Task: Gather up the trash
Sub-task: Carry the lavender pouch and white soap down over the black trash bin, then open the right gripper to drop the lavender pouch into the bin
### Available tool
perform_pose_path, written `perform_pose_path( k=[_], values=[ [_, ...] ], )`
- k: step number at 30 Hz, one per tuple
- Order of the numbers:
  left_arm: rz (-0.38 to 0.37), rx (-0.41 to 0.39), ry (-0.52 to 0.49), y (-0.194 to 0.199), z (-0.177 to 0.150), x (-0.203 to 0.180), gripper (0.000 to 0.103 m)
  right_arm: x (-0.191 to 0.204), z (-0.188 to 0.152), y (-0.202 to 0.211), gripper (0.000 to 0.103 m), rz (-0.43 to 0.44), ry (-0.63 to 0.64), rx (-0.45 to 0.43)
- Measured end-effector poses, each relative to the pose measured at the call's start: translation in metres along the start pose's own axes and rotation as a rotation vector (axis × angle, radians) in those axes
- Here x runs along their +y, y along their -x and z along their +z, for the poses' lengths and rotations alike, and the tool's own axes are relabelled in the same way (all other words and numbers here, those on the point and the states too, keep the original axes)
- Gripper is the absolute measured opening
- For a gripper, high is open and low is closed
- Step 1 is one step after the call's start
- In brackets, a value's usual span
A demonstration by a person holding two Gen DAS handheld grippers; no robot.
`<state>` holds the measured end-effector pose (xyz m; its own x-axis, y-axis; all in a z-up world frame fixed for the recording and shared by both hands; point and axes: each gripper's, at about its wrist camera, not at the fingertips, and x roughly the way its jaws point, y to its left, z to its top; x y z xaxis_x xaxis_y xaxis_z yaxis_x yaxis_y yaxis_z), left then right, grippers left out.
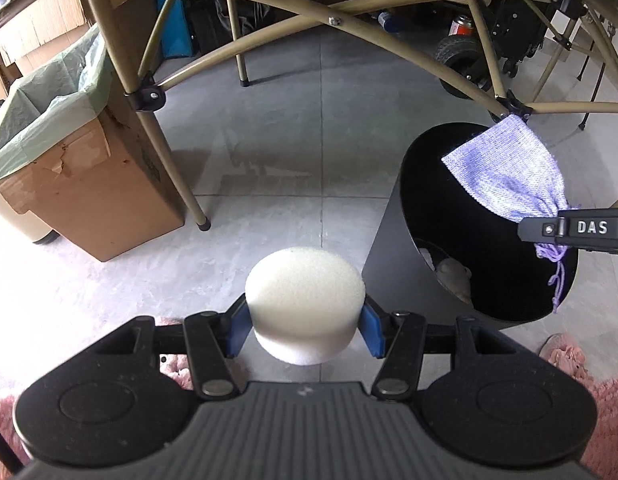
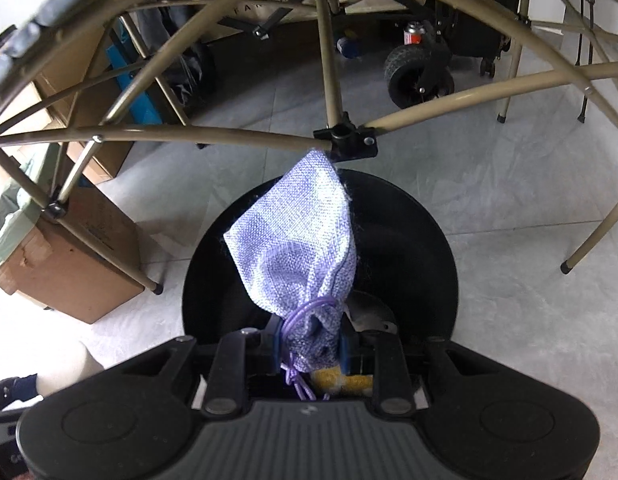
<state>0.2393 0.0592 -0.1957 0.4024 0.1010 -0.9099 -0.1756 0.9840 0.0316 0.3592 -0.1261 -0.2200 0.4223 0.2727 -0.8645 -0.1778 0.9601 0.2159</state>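
1. Left wrist view: the left gripper [image 1: 305, 330] is clamped on a round white foam sponge puck [image 1: 305, 300], its blue pads [image 1: 239, 326] pressing the sides. The puck hangs above the grey tiled floor [image 1: 269, 140], just left of the round black trash bin [image 1: 481, 220] and not yet over its mouth. Pale scraps already lie at the bin's bottom. At the right edge, the right gripper [image 1: 549, 230] pinches a lilac woven drawstring pouch [image 1: 509, 172] over the bin. A cardboard box lined with a green bag [image 1: 69, 152] stands well apart on the left.

2. Right wrist view: the right gripper [image 2: 309, 346] is closed on the neck of the lilac pouch [image 2: 297, 248], which is directly above the bin's [image 2: 429, 240] opening, under a tan metal table frame [image 2: 229, 134].

3. Judged progress: some trash is binned; both held items remain to be dropped, the pouch nearly ready, the puck needing a shift rightward.
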Motion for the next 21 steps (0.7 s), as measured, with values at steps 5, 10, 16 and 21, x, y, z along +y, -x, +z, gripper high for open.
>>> perform_pose_path(
  k=[5,10,16,21],
  values=[
    [-0.007,0.015,-0.001,-0.007,0.0,-0.001,0.056,-0.003,0.004,-0.015,0.025,-0.014,-0.001,0.029],
    [-0.007,0.025,0.002,-0.01,0.0,-0.001,0.056,-0.004,0.005,-0.025,0.028,-0.012,0.005,0.042],
    [0.001,0.024,0.003,-0.012,0.0,0.0,0.056,-0.002,0.005,-0.023,0.093,-0.041,0.027,0.023],
    [0.009,0.025,0.003,-0.013,0.0,0.0,0.056,-0.003,0.005,-0.019,0.103,-0.042,0.026,0.005]
  ],
)
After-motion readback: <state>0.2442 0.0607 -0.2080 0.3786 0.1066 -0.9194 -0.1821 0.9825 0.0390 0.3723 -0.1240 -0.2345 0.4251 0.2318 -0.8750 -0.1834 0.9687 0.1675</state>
